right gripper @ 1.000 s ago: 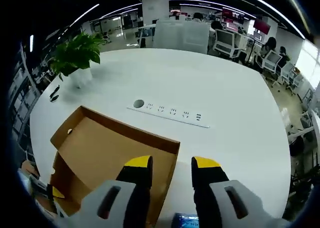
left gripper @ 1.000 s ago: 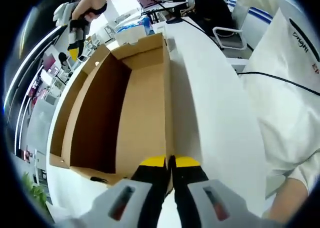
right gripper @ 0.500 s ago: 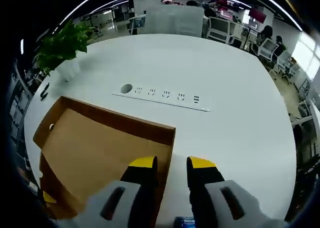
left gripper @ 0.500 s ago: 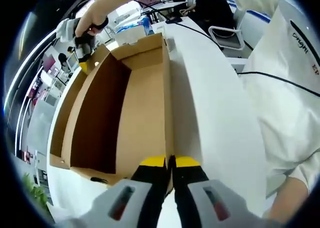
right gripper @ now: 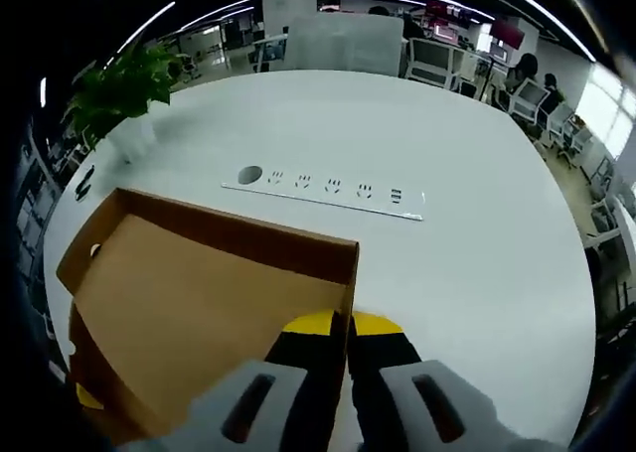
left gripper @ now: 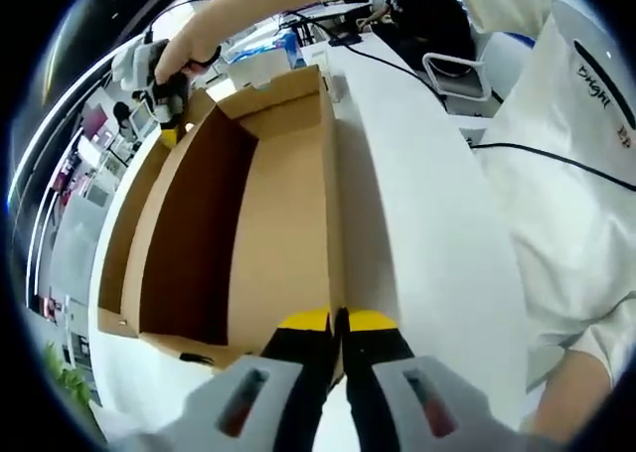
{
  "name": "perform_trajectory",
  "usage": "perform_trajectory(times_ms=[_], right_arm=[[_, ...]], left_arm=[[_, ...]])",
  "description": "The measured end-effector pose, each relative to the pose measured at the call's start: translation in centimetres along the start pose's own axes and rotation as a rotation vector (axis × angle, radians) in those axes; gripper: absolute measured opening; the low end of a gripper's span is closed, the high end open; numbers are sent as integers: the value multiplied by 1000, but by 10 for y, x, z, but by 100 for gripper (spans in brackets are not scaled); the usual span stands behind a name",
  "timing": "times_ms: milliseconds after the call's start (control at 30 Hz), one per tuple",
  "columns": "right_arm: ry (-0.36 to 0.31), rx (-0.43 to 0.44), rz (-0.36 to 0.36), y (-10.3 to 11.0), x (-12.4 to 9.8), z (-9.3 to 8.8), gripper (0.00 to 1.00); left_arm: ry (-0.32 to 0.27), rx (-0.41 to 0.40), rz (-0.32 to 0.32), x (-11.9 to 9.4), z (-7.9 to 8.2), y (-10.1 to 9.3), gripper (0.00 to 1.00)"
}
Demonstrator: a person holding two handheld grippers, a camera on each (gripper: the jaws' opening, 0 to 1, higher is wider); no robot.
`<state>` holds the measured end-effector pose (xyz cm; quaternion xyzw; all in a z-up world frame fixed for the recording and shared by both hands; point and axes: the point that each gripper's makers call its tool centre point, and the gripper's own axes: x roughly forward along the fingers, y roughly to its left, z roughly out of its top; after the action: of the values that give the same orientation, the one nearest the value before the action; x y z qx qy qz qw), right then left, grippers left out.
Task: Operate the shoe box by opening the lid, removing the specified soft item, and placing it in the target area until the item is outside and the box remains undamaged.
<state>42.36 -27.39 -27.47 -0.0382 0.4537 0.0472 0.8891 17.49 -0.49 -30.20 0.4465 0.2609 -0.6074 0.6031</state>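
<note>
A brown cardboard shoe box (left gripper: 283, 224) lies open side up on the white table (left gripper: 427, 204), and what I see of its inside holds nothing. My left gripper (left gripper: 338, 320) is shut on the rim of its near end wall. In the left gripper view a hand holds my right gripper (left gripper: 168, 132) at the box's far left corner. The right gripper view shows the box (right gripper: 199, 293) from the other end, with my right gripper (right gripper: 348, 323) shut on the top edge of its wall. A yellow fingertip of the left gripper (right gripper: 85, 397) peeks out at the box's far lower left.
A row of power sockets (right gripper: 328, 187) is set into the table (right gripper: 457, 233) beyond the box. A potted plant (right gripper: 124, 89) stands at the table's far left. A person in a white shirt (left gripper: 571, 184) stands close by, with a black cable (left gripper: 556, 161) across it. A white carton (left gripper: 260, 67) sits past the box.
The right gripper's jaws, open a second ago, have come together on the box wall's top edge. In the left gripper view it dropped onto the far corner. The left gripper kept its hold.
</note>
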Motion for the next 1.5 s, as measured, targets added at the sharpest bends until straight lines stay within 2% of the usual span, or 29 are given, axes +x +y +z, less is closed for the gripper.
perform_trajectory(times_ms=[100,167,233,333,400,467,533,633,667,700,733,800,900,1067,1333,1500], right_arm=[[-37,-3,1,1,-5,-4,2],[-63,9,-9,0,-10,-4,1],[-144,-50,-29,2,-22,3,2],[-216,-21,-33,4,-36,8,1],[-226,-29,-34,4,-44,6,1],[-301,-35,-37,4,-53,13,1],[-351,-101,-66,1,-63,15,2],[-394,-161,-87,1,-70,15,2],[-385,-128,-95,-1,-72,10,2],[-391,-112,-93,-7,-66,20,2],[-409,-106,-85,-8,-67,23,2],[-430,-88,-96,-12,-73,20,2],[-437,-90,-96,-13,-81,20,2],[-519,-158,-123,-9,-99,26,3],[-555,-111,-120,-15,-109,22,3],[-586,-100,-146,-21,-110,28,3]], left_arm=[[-6,44,11,0,0,-1,3],[-12,-25,26,1,1,3,4],[5,-33,13,1,1,2,3],[7,-36,8,2,1,3,3],[12,-38,8,2,1,2,2],[13,-36,17,3,2,5,2],[12,-43,17,3,2,6,2],[13,-40,22,4,2,9,2],[13,-32,22,4,2,9,2],[10,-28,21,4,2,10,2],[10,-33,19,4,2,10,2],[14,-33,19,5,3,11,2],[22,-32,11,6,3,11,2],[27,-57,18,9,5,10,1],[39,-94,3,13,5,11,2],[30,-95,10,14,6,13,2]])
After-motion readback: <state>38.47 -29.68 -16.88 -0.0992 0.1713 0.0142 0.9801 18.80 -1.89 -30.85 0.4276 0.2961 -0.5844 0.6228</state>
